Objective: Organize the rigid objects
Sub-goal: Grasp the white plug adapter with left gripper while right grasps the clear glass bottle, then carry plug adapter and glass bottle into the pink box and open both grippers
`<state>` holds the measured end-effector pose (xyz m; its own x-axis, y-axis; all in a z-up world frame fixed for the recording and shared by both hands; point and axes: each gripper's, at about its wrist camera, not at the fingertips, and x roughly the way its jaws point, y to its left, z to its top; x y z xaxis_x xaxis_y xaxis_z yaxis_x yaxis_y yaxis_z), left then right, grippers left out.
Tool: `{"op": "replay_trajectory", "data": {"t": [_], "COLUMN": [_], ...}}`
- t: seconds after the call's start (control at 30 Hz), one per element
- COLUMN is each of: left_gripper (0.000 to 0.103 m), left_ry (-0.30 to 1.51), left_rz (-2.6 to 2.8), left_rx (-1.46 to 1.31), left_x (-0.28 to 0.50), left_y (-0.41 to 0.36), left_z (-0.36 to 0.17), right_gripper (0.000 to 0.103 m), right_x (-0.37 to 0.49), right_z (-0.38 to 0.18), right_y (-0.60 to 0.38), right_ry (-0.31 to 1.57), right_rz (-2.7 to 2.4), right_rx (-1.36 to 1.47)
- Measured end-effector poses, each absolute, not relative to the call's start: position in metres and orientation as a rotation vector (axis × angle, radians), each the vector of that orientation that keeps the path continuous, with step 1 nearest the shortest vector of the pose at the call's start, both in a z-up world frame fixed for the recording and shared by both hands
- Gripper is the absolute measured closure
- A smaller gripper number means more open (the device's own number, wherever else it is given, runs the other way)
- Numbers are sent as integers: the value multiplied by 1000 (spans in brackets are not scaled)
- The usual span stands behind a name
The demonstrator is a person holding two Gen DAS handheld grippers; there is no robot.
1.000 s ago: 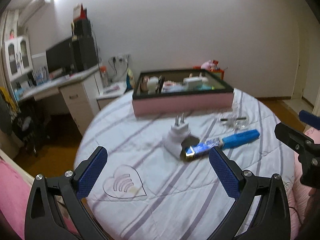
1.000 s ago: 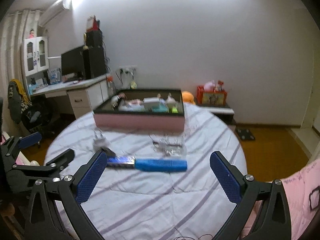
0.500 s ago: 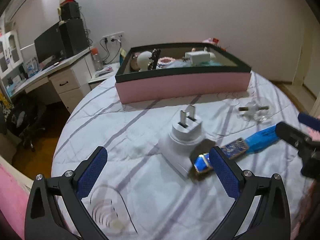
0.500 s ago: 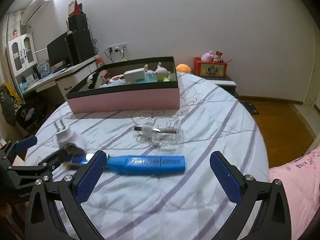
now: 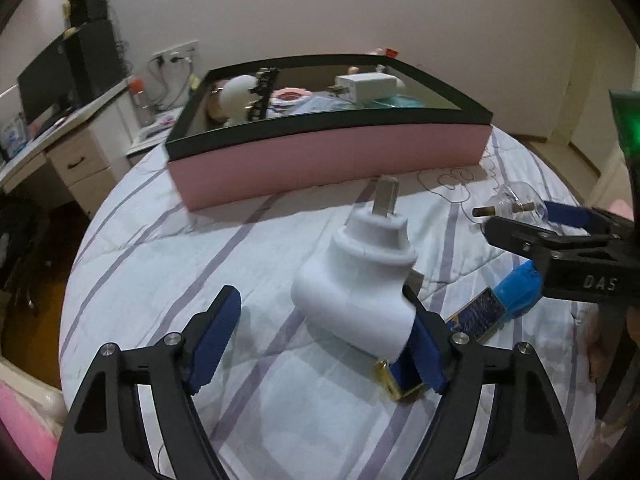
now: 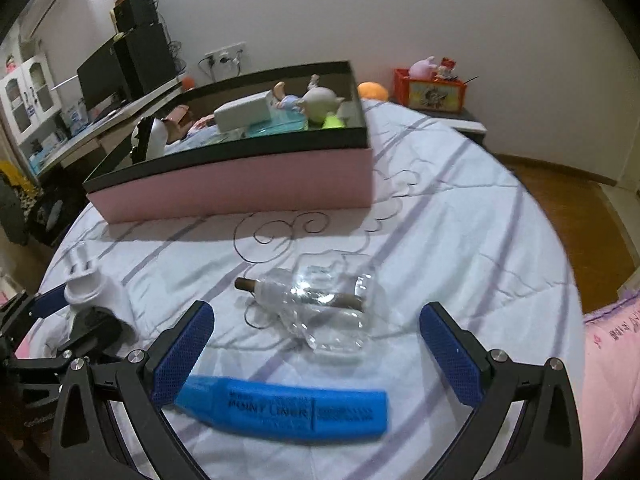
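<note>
Scene: round bed (image 6: 460, 216) with striped white quilt; pink box (image 5: 332, 160) with black rim at far side, already part filled with small items.
Left tool (image 5: 320, 332): spread wide, fingers either side of white plug adapter (image 5: 356, 292); right pad touching or just beside its base, left pad apart from it. Not clenched yet.
Plug adapter: lying tilted on quilt, prongs aimed at box; base rests against a small gold-edged blue item (image 5: 472, 316), can't tell what it is.
Right tool (image 6: 316, 344): spread wide, grasping nothing; hovers low over quilt between blue marker (image 6: 288, 408) and clear bottle (image 6: 316, 304).
Marker: flat on quilt, just under right tool, near end by its left finger.
Bottle: on its side, just beyond marker, mid-quilt, cork toward left.
Step (judged): left tool lined up to pinch adapter body; right tool likely picking marker or bottle.
Why: loose hard items go in box; three still outside.
Risk: adapter body rounded, may slip.
</note>
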<state>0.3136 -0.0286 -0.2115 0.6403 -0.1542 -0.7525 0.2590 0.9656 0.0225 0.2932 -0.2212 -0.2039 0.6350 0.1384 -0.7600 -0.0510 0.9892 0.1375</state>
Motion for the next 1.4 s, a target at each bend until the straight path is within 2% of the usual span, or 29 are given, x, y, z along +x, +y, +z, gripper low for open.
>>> {"op": "replay_trajectory", "data": {"t": [0.13, 0.17, 0.2, 0.27, 0.37, 0.43, 0.5, 0.97, 1.4], "left_gripper": [22, 22, 22, 22, 36, 53, 59, 59, 59], "left_ry": [866, 858, 856, 855, 866, 862, 856, 783, 613], "left_rz": [-250, -251, -256, -262, -287, -307, -327, -197, -98], "left_rx": [196, 215, 225, 219, 186, 176, 159, 50, 38], "left_x": [323, 324, 326, 330, 334, 334, 334, 315, 268], "left_y": [-39, -42, -44, -46, -47, -48, -49, -19, -17], "left_z": [-215, -214, -214, -213, -212, -211, -210, -186, -120], "right_gripper": [4, 7, 14, 39, 39, 39, 39, 38, 38], "right_x": [299, 301, 302, 302, 304, 304, 303, 288, 242], "right_z": [-204, -205, -206, -205, -205, -205, -205, -186, -117], "right_y": [-220, -220, -220, -221, -224, -224, -224, -220, -179], "right_ry": [877, 883, 888, 883, 883, 880, 876, 801, 604], "right_rz": [119, 117, 119, 108, 110, 113, 115, 140, 228], "right_rx": [106, 105, 105, 99, 104, 104, 105, 104, 74]}}
